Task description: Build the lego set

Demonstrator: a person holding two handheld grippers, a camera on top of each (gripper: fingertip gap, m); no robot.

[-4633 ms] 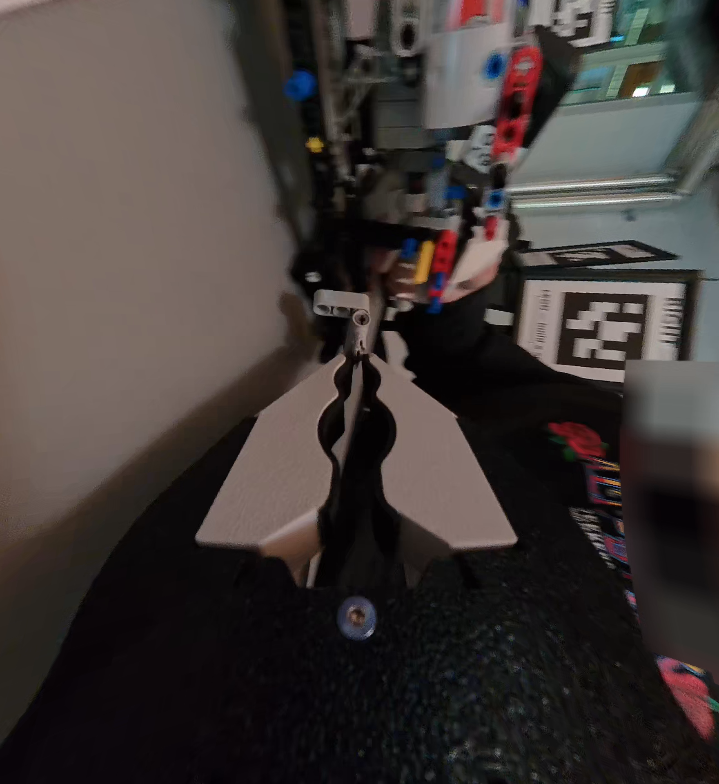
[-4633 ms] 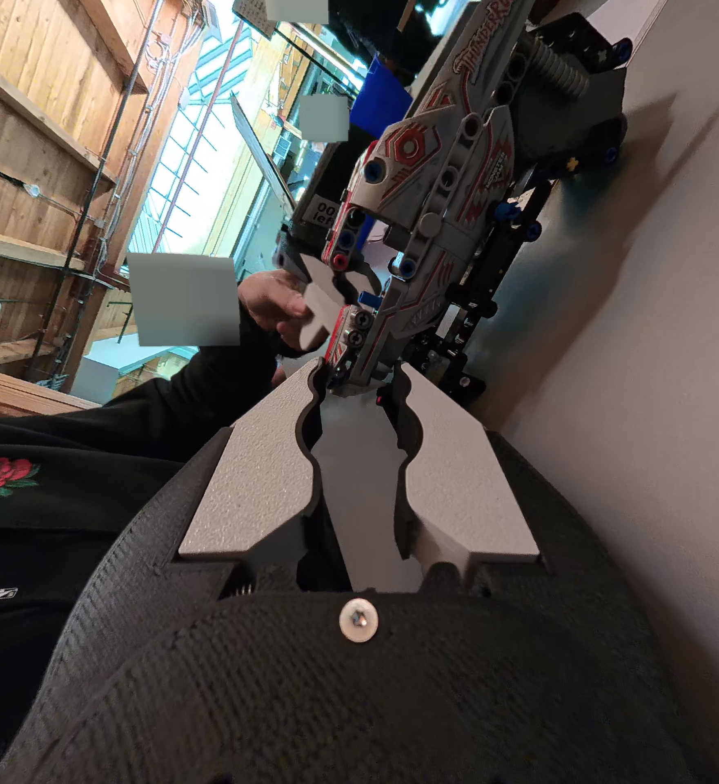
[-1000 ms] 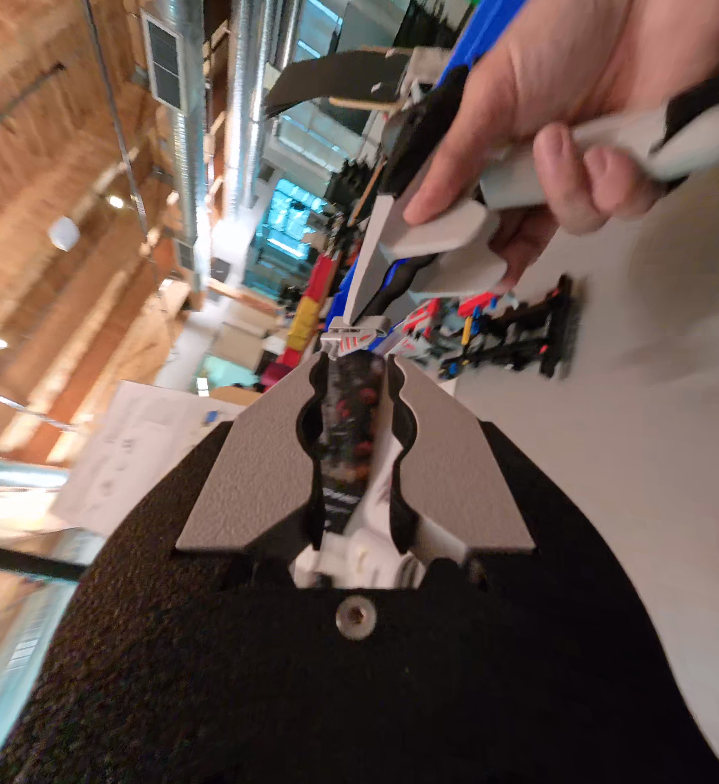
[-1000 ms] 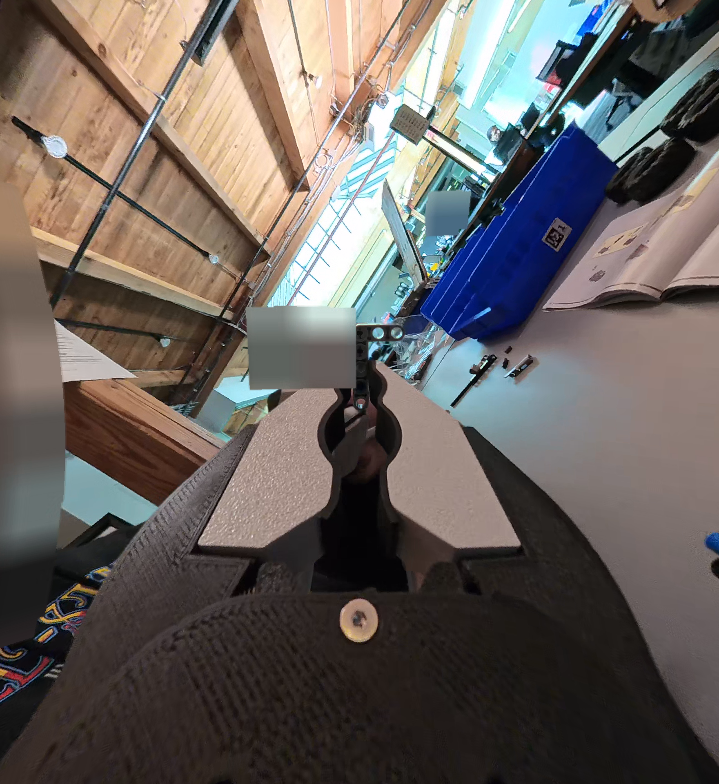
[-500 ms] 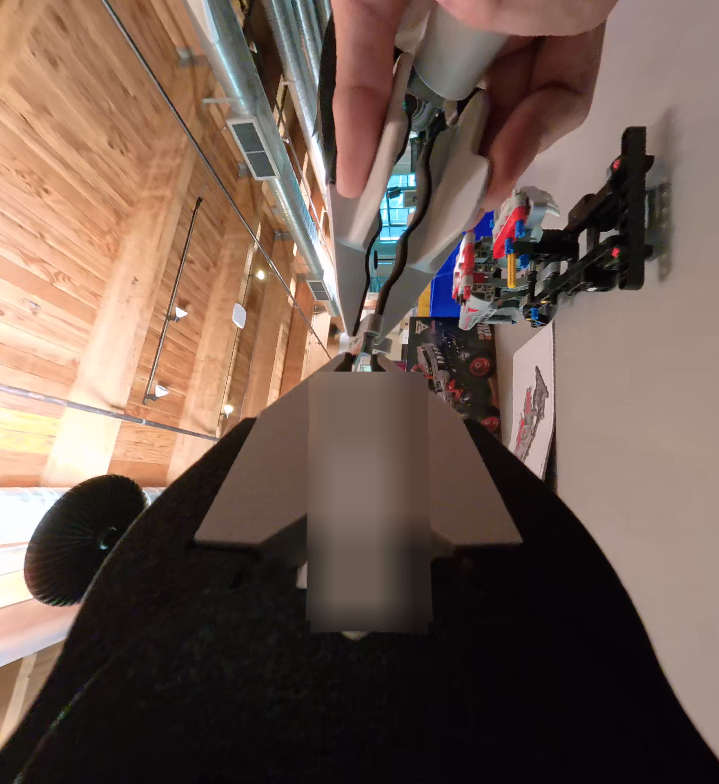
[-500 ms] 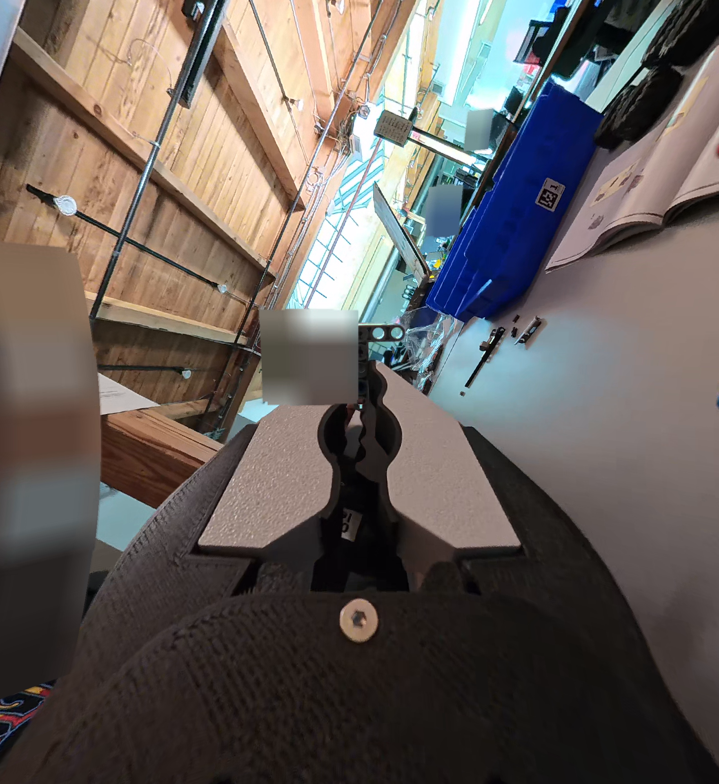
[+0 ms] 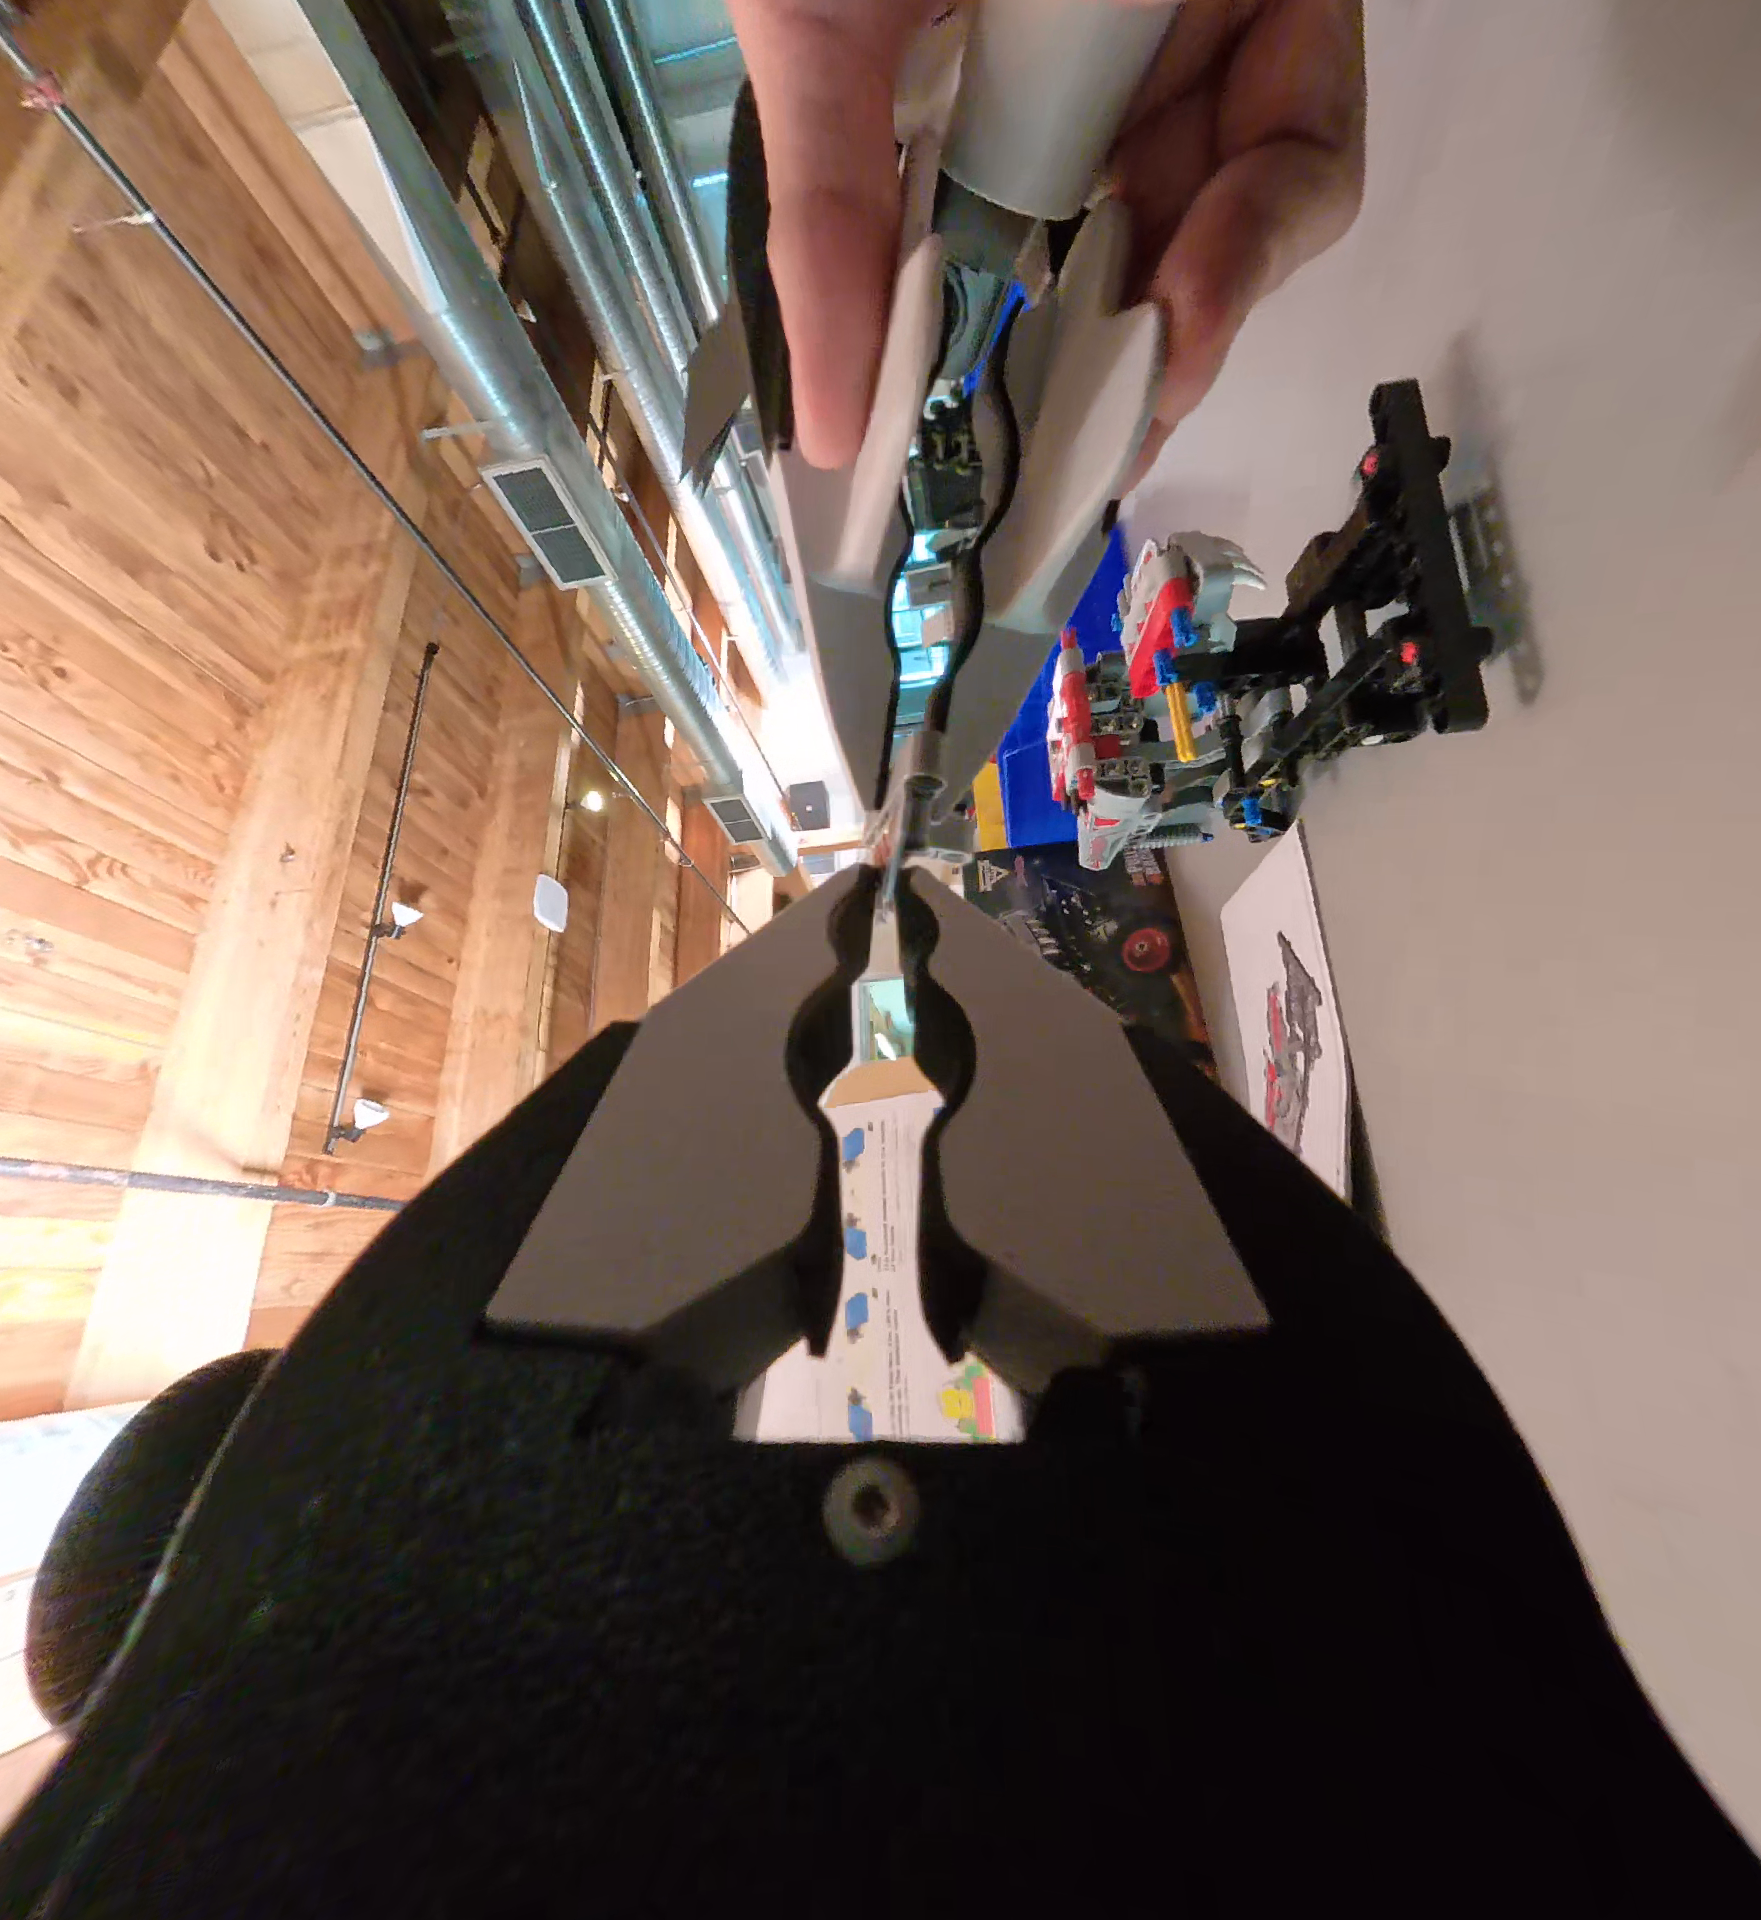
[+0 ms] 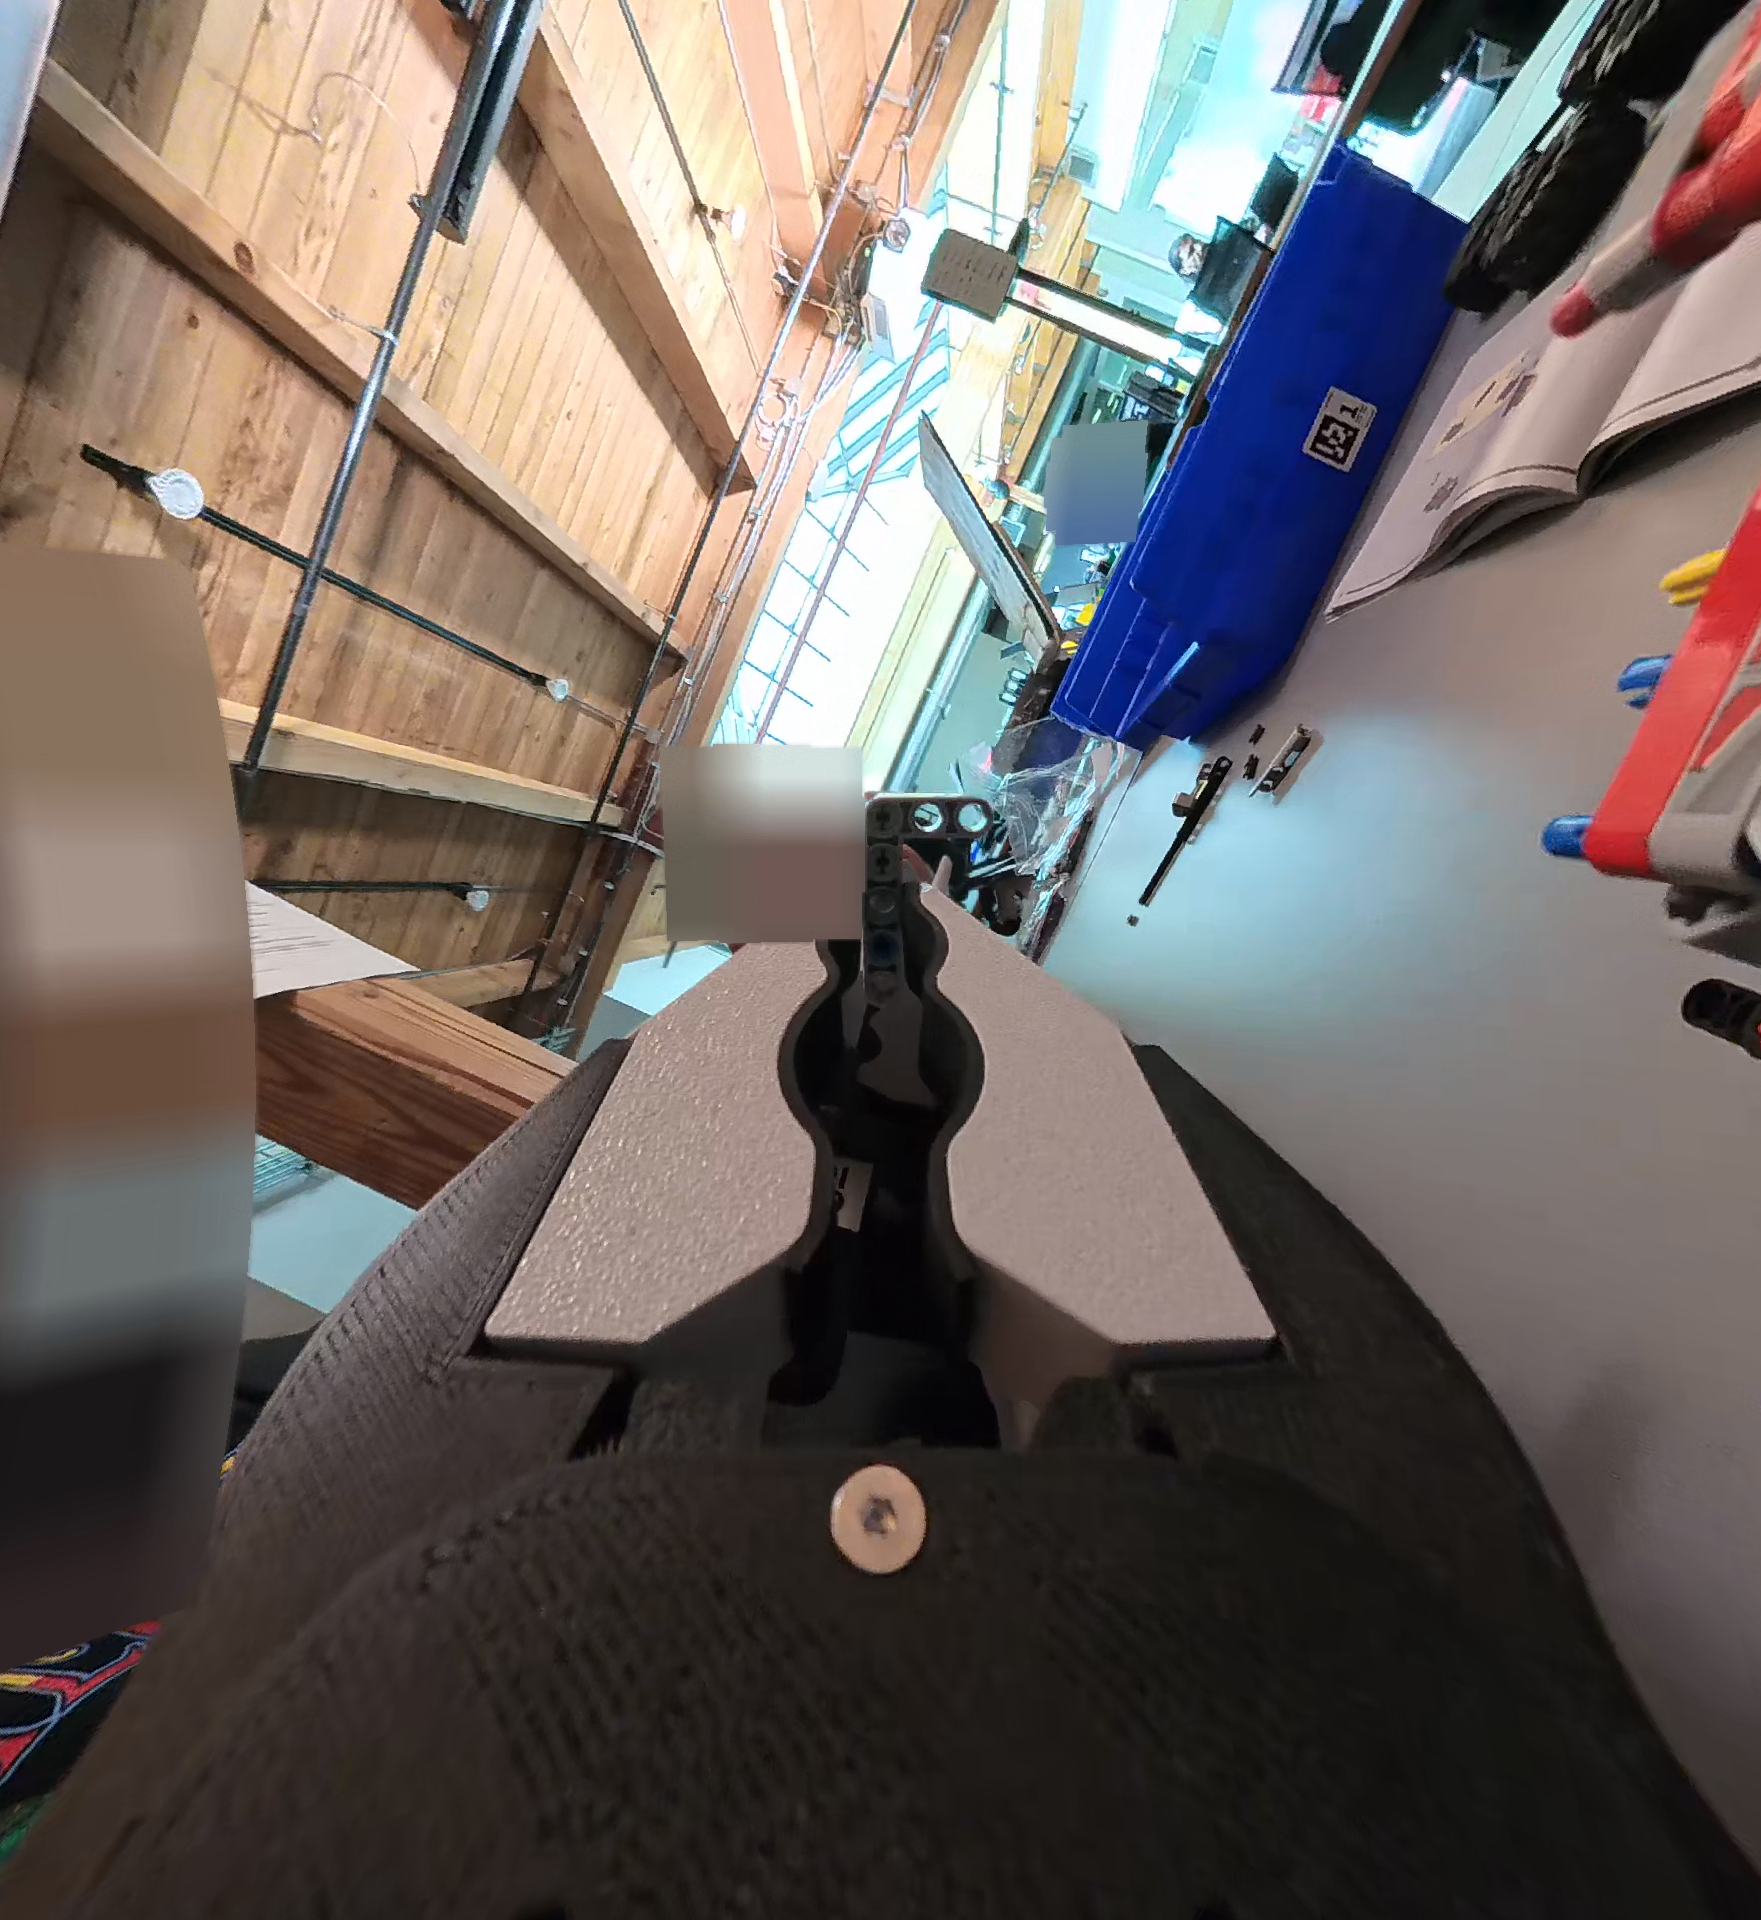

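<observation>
both claws [image 7: 886, 883] [image 8: 881, 935] pinch one grey l-beam [image 8: 891, 862], long axis pointing forward

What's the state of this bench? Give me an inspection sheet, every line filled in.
Surface: grey table, mostly bare.
Job's things: part-built lego truck; open instruction booklet; grey L-shaped beam held in mid-air.
Clutter: blue bin; loose small parts; sticker sheet; black tyres.
Grippers: left gripper and right gripper meet tip to tip, both closed on the beam; a hand holds the right one.
Cables: nothing seen.
Surroundings: wooden wall, metal ducts.
</observation>
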